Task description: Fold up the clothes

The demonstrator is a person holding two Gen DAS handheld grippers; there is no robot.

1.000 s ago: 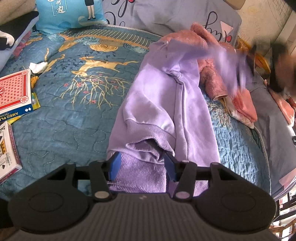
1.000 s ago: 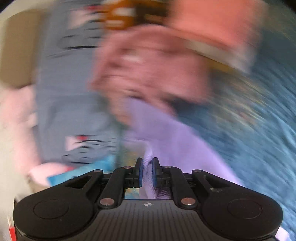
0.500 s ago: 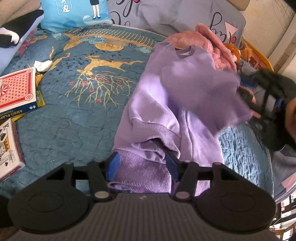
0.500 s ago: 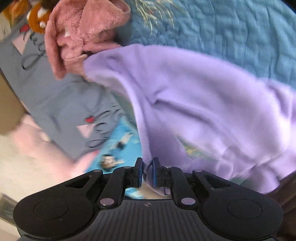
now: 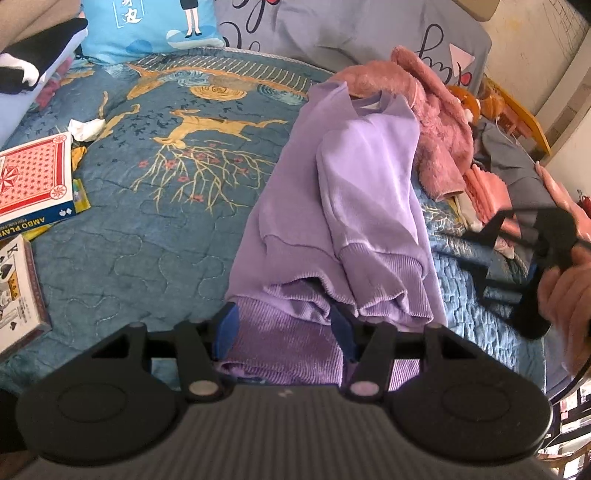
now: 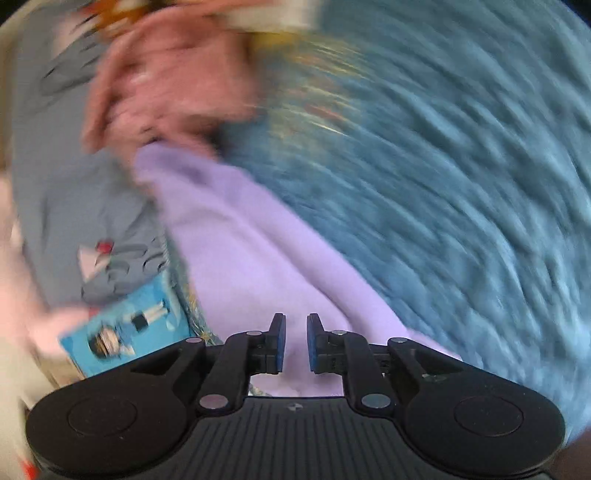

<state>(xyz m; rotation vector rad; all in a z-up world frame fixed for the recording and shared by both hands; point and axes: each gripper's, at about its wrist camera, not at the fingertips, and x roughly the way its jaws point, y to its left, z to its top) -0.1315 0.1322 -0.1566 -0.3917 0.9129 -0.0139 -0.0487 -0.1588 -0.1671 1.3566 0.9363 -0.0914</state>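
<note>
A lilac sweatshirt (image 5: 295,229) lies lengthwise on the blue quilt (image 5: 147,240), collar at the far end. Both sleeves are folded down over its body, and the right sleeve's ribbed cuff (image 5: 384,269) rests near the hem. My left gripper (image 5: 284,328) stands open at the near end, and the ribbed hem lies between its wide-spread blue pads (image 5: 227,325). My right gripper (image 5: 532,258), held by a hand, hovers off the sweatshirt's right side. The blurred right wrist view shows the right gripper (image 6: 293,343) open over lilac cloth (image 6: 258,258), with nothing between its fingers.
A pink fluffy garment (image 5: 436,122) and folded pink clothes (image 5: 484,192) lie right of the sweatshirt. Playing-card boxes (image 5: 33,177) sit at the left edge. A blue cushion (image 5: 147,22) and grey pillows (image 5: 332,29) line the far end. The bed's edge drops off at the right.
My right gripper carried the sleeve across the body, let it go and drew back to the right, now open. The left gripper has stayed at the hem.
</note>
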